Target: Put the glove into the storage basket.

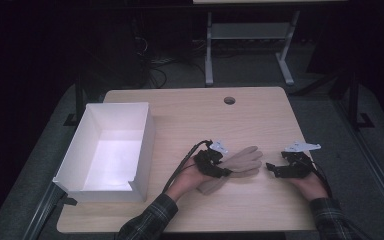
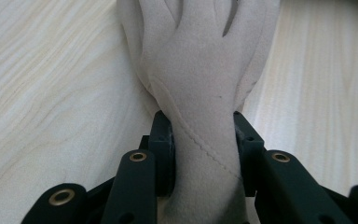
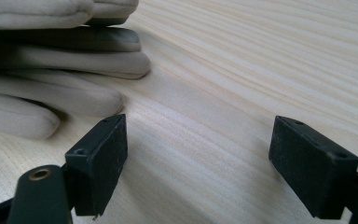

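Beige fabric, in the shape of a glove (image 1: pixel 240 162), was laid flat on the table (image 1: pixel 260 120), near the front edge and a little right of centre. Its cuff end was pointed toward the person and its fingertips away and to the right.

The left gripper (image 1: pixel 214 164) was seen over the glove's wrist, held by the left hand (image 1: pixel 190 177) coming in from the bottom of the high view. In the left gripper view the glove (image 2: pixel 205 88) was pinched at its narrow wrist part between the two black jaws, one pressed against each side, so the left gripper (image 2: pixel 204 140) was closed on the fabric with only the glove's thickness between the pads. A stitched seam was seen running diagonally across the wrist.

The right gripper (image 1: pixel 272 167) was held low over the bare table, just beside the glove's fingertips but apart from them, with the right hand (image 1: pixel 312 185) behind it. In the right gripper view the jaws were spread wide with nothing between them but wood grain, the right gripper (image 3: pixel 198 158) being empty. The glove (image 3: pixel 51 70) fingers were seen stacked at the upper left, near the left jaw, not touched by it.

A white box (image 1: pixel 145 145), open at the top, was stood on the table's left part, well apart from the glove.
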`<state>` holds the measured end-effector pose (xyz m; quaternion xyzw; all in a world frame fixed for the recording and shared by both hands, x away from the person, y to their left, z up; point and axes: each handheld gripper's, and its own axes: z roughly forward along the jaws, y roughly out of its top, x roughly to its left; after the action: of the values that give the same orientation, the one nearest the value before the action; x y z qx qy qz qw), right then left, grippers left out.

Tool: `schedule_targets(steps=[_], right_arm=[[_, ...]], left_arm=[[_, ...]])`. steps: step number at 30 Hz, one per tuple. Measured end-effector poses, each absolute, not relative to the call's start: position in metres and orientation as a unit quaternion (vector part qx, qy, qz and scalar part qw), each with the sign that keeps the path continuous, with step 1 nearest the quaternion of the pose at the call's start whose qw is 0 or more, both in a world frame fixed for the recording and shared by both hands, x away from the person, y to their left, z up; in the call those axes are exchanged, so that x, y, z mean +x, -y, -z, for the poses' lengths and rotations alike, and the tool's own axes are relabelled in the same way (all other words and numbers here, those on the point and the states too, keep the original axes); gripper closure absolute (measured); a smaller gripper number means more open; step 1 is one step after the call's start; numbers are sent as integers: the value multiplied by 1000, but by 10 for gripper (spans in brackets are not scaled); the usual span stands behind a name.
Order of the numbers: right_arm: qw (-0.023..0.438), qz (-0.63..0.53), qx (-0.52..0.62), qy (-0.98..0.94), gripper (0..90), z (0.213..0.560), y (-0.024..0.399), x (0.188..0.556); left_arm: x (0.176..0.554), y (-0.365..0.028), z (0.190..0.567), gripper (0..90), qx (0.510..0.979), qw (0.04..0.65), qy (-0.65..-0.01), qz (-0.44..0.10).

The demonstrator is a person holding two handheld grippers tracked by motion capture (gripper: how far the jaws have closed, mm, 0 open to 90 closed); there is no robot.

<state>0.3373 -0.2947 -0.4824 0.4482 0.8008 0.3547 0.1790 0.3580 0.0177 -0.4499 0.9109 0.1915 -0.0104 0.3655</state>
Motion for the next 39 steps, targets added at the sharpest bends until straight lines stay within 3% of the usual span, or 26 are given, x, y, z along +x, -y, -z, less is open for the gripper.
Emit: schedule_targets(steps=[14, 39], right_arm=[[178, -354, 449, -801, 188, 482, 294, 337], [178, -354, 449, -801, 188, 482, 294, 337]], left_arm=[[359, -34, 420, 693, 899, 382, -214, 0], [363, -82, 335, 692, 882, 392, -259, -36]])
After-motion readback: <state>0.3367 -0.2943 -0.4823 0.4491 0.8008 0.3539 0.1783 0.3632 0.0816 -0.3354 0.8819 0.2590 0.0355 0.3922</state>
